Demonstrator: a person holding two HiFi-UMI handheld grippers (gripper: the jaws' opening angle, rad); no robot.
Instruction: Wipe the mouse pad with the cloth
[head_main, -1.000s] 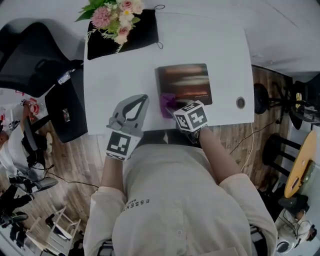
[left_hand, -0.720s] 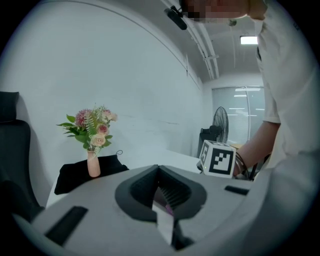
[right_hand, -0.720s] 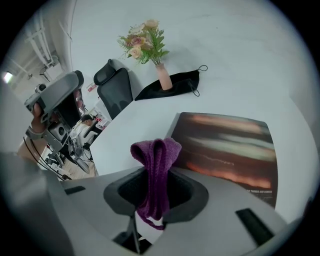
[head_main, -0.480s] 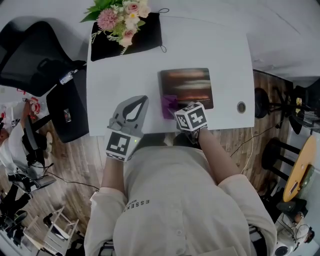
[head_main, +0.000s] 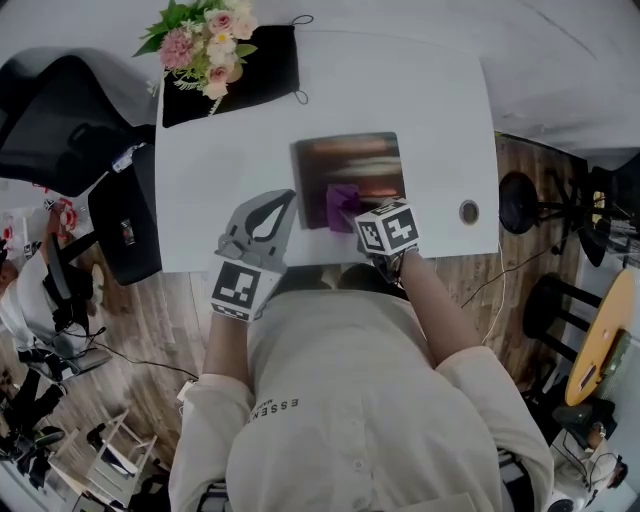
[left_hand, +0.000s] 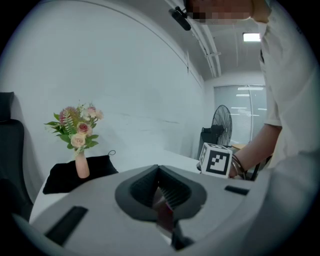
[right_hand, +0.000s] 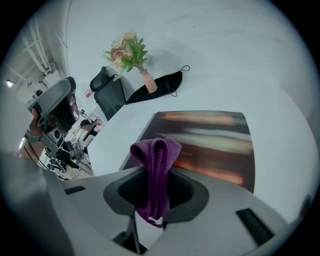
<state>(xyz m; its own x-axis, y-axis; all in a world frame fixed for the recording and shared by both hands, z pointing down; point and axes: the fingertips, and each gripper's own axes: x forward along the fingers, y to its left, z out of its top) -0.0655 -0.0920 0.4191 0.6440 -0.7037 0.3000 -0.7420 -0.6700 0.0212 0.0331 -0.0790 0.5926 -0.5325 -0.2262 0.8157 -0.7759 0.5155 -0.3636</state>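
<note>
The dark mouse pad (head_main: 350, 165) with orange streaks lies on the white table (head_main: 430, 110). My right gripper (head_main: 348, 212) is shut on the purple cloth (head_main: 342, 204), which rests over the pad's near part. In the right gripper view the cloth (right_hand: 156, 170) stands folded between the jaws, with the pad (right_hand: 210, 142) just beyond. My left gripper (head_main: 282, 200) rests at the table's near edge, left of the pad, shut with nothing in it. In the left gripper view its jaws (left_hand: 162, 192) meet, and the right gripper's marker cube (left_hand: 217, 160) shows to the right.
A vase of flowers (head_main: 195, 38) stands on a black cloth (head_main: 235, 75) at the far left corner. A cable hole (head_main: 469, 211) sits near the table's right edge. An office chair (head_main: 60, 110) stands to the left, a stool (head_main: 520, 195) to the right.
My right gripper has carried the purple cloth from the pad's near left edge rightwards onto the pad. The left gripper has stayed where it was.
</note>
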